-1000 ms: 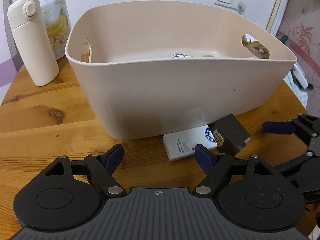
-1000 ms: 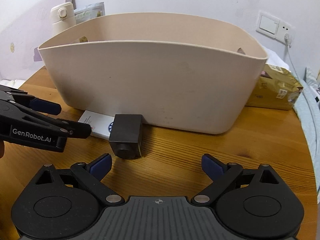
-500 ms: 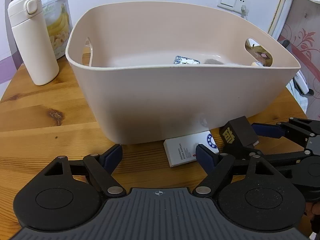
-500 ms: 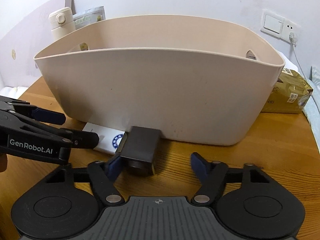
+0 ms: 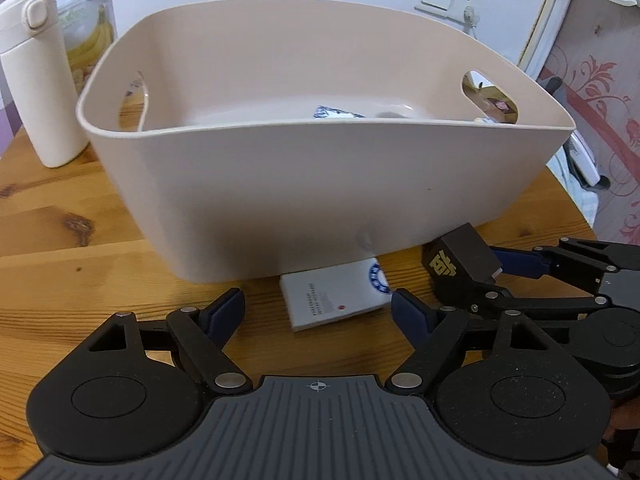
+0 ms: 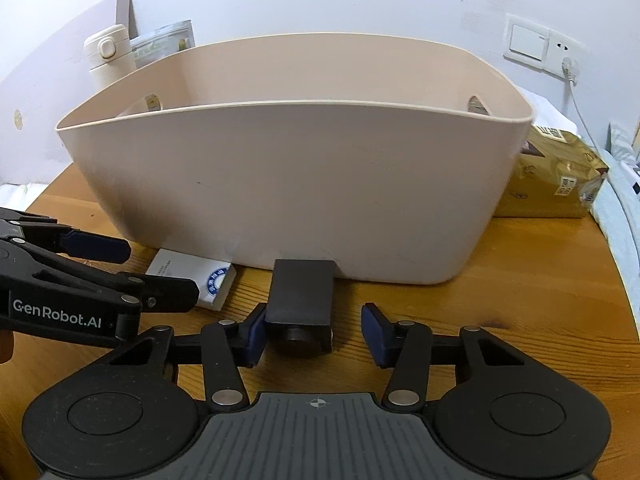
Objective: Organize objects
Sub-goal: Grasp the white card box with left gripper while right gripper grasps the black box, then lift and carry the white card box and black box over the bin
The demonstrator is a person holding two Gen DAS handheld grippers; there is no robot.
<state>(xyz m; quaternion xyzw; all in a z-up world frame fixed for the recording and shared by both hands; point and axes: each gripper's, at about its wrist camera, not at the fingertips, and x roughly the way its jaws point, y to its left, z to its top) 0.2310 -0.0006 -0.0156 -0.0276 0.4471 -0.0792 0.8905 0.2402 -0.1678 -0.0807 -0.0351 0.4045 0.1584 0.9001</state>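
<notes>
Two items are left on the wooden table (image 6: 500, 300) in front of the beige bin (image 6: 300, 184): a dark box (image 6: 301, 292) and a flat white card box (image 6: 192, 280) just beside it to the left. The dark box lies between the fingers of the right gripper (image 6: 314, 336), w/ the left pad touching its side and the right pad set apart, so the jaws are part-closed but the box is not yet clamped. Its long axis is lined up approx. w/ the fingers, far end aimed at the bin wall and touching it or nearly so; the near end faces the camera w/ a round feature, possibly a lens, though it is too shadowed to be told for sure. In the left wrist view the dark box (image 5: 460, 260) is seen tilted, gold-marked face turned toward the camera. The left gripper (image 5: 318, 312) is held wide and empty, w/ the card box (image 5: 336, 292) just ahead between its fingers, long axis approx. across them. The right gripper is judged nearer its target; a squeeze, lift and carry over the rim is needed next.
</notes>
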